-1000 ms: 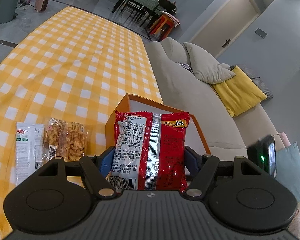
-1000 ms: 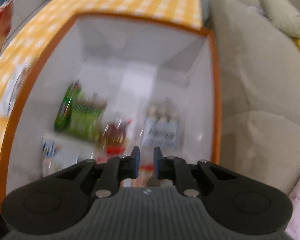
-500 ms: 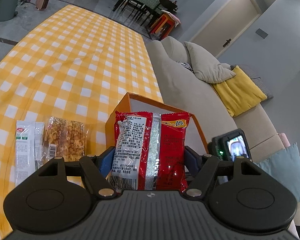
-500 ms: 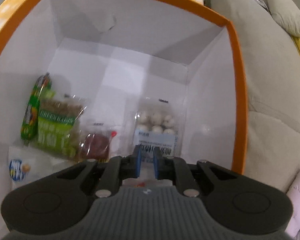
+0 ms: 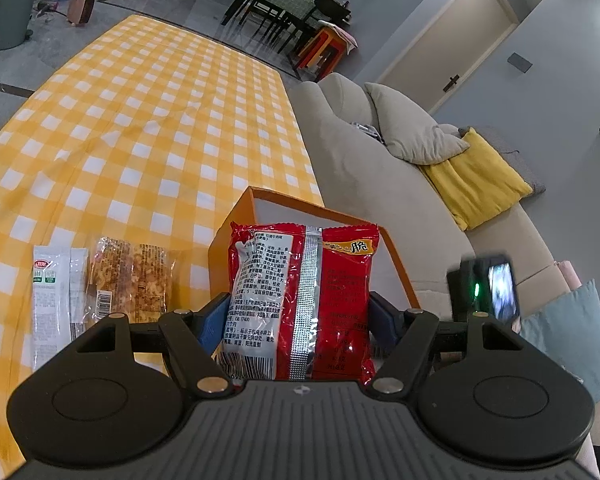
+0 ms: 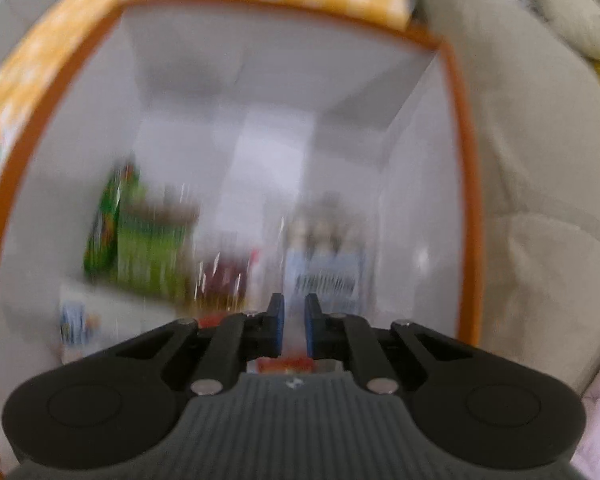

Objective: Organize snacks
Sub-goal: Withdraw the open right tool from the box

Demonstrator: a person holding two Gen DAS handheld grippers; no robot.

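Note:
My left gripper (image 5: 300,312) is shut on a red snack bag (image 5: 300,280), which stands upright between the blue pads just in front of the orange box (image 5: 236,224). My right gripper (image 6: 294,312) points down into that white-lined box (image 6: 466,184), shut, with nothing between its fingers. On the box floor lie a green packet (image 6: 140,236), a dark red packet (image 6: 220,280), a clear pack of pale balls (image 6: 328,256) and a white-and-blue packet (image 6: 76,320). The right wrist view is smeared by motion.
A white sachet (image 5: 50,300) and a peanut bar (image 5: 132,280) lie on the yellow checked tablecloth (image 5: 140,140), left of the box. A beige sofa (image 5: 380,184) with cushions runs along the table's right side. The right gripper's body (image 5: 488,292) shows past the box.
The right gripper has shifted over the box and its view has gone blurred; its narrow jaw gap has shrunk a little. The left gripper and red bag have not moved.

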